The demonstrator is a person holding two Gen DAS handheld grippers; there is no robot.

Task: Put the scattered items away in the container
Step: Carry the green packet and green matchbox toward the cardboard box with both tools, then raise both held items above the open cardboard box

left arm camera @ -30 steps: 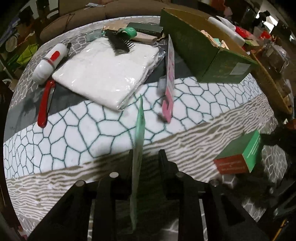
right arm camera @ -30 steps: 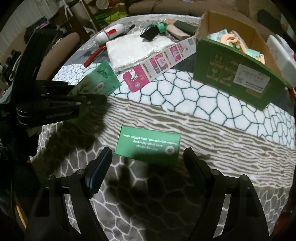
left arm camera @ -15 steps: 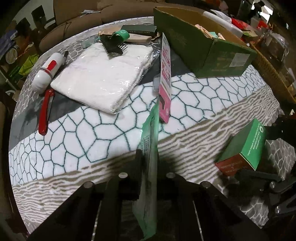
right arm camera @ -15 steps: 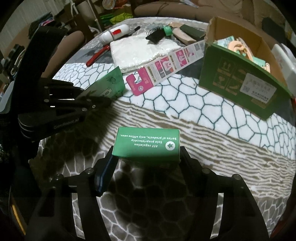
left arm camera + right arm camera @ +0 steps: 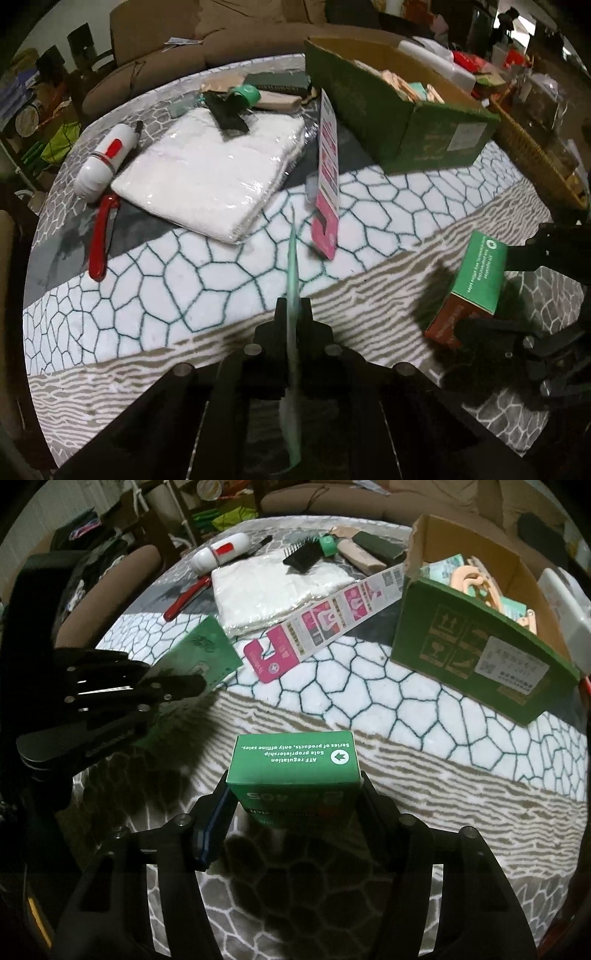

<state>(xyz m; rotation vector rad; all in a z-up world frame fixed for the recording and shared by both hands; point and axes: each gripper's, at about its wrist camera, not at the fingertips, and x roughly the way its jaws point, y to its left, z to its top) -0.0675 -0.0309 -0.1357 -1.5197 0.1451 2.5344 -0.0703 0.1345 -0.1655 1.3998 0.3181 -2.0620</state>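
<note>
- Both grips have just been closing: your right gripper [image 5: 293, 797] now clamps the small green box [image 5: 293, 760], lifted and tilted; your left gripper [image 5: 293, 314] pinches the flat green packet [image 5: 293, 258] edge-on.
- Cardboard box [image 5: 480, 672] sits at two o'clock.
- Packet may flop or catch the pink strip [image 5: 325, 620] ahead.

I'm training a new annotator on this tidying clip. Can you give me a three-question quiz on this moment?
1. True or false: the left hand-held gripper is shut on a flat green packet.
2. What does the right hand-held gripper hold?
A. red-handled tool
B. green carton
C. white towel pack
3. Fill in: the pink card strip leans against the green cardboard ____.

Key: 1 true; 2 B; 3 box.
</note>
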